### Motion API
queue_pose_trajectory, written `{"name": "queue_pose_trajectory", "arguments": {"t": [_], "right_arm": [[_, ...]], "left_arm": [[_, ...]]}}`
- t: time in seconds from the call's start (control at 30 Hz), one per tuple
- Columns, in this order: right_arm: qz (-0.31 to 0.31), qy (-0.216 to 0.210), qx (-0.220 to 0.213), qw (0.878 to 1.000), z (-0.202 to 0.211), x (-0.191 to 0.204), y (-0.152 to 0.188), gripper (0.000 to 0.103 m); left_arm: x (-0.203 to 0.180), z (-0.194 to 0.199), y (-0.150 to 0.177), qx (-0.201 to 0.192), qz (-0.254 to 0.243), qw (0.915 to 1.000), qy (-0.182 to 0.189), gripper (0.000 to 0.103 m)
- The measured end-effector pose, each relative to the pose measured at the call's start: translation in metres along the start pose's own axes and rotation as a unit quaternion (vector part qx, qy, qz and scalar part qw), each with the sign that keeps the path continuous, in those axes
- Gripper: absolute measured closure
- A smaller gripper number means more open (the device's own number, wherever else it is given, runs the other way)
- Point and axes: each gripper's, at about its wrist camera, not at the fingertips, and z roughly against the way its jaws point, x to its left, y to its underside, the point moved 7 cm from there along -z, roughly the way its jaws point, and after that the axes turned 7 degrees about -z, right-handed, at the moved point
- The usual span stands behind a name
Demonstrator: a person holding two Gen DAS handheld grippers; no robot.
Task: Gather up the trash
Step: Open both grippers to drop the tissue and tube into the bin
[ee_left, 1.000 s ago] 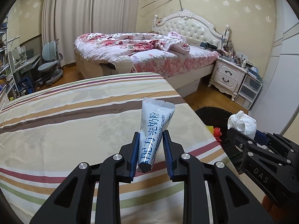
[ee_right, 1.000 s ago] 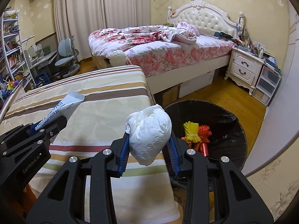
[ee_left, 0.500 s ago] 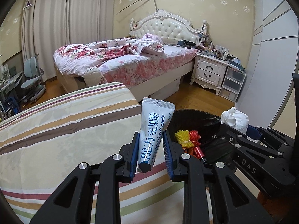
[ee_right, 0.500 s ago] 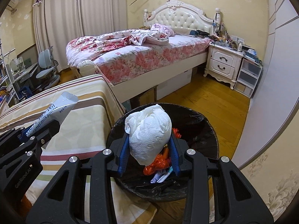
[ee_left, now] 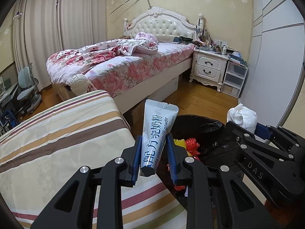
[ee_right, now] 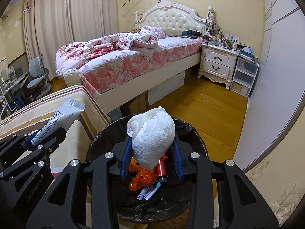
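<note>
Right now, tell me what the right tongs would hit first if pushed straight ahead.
Probably the trash in the black-lined bin: the right tongs, shut on the crumpled tissue, point down into its mouth, though depth is uncertain.

A home bedroom: a far floral-quilted bed with white tufted headboard (ee_left: 162, 24), a white two-drawer nightstand (ee_left: 209, 68) on its right, long beige curtains (ee_left: 47, 34) left.

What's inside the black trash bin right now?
In the bin: orange wrappers, a red spool and paper scraps. The tissue wad in the right claw hides the rest.
</note>
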Motion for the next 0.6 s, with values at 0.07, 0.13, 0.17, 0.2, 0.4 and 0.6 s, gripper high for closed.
{"name": "queue_pose_trajectory", "arguments": {"t": [0.07, 0.13, 0.17, 0.2, 0.4, 0.6], "right_arm": [[-0.002, 0.002, 0.002, 1.000, -0.005, -0.003, 0.000, 0.066], [-0.006, 0.003, 0.004, 1.000, -0.008, -0.005, -0.001, 0.066], [-0.007, 0.003, 0.005, 1.000, -0.010, -0.006, -0.001, 0.066], [-0.009, 0.004, 0.006, 1.000, -0.011, -0.007, -0.002, 0.066], [-0.013, 0.007, 0.003, 1.000, -0.016, -0.012, -0.005, 0.065], [-0.014, 0.011, 0.000, 1.000, -0.015, -0.014, -0.007, 0.051]], "left_arm": [[-0.002, -0.004, -0.001, 0.003, -0.001, 1.0000, 0.001, 0.077], [-0.004, -0.008, -0.002, 0.006, -0.003, 1.0000, 0.001, 0.077], [-0.005, -0.010, -0.003, 0.007, -0.004, 1.0000, 0.002, 0.077], [-0.006, -0.011, -0.004, 0.008, -0.004, 1.0000, 0.002, 0.077], [-0.009, -0.020, -0.007, 0.014, -0.010, 0.9998, -0.004, 0.077], [-0.004, -0.027, -0.004, 0.027, 0.006, 0.9996, -0.010, 0.058]]}}
